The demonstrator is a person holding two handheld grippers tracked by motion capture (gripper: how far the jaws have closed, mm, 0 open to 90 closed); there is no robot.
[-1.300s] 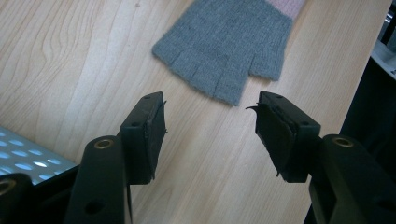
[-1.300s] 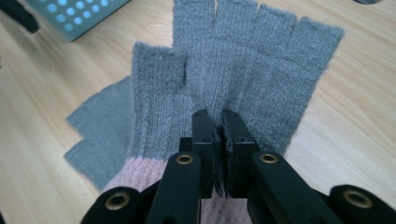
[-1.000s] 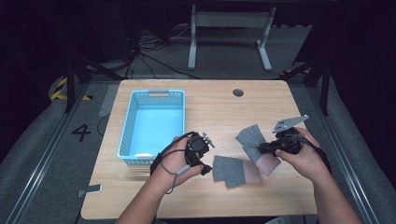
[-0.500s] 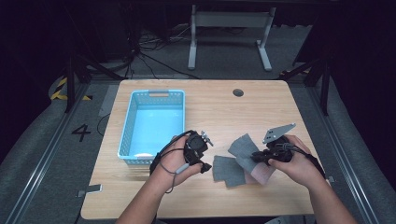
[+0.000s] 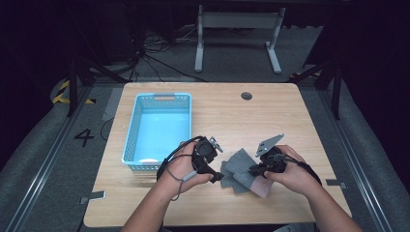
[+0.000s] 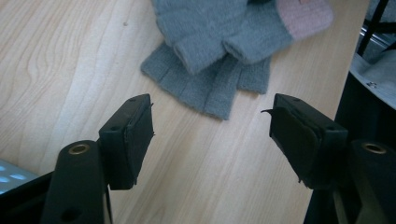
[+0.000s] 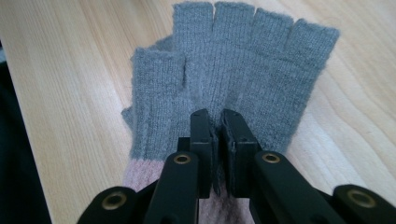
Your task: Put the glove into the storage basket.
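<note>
Fingerless gloves [image 7: 243, 84], grey knit, pink cuffs, right tongs [image 7: 219, 122] pinching top one, left tongs [image 6: 212, 135] spread, just widened.

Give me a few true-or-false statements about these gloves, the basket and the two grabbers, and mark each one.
1. The right gripper pinches the top glove. True.
2. The left gripper holds a glove. False: its jaws stand apart over bare table, having just been opening.
3. The gloves are fingerless. True.
4. The blue basket holds a glove. False: nothing lies in it.
5. The top glove's cuff is pink. True.
</note>
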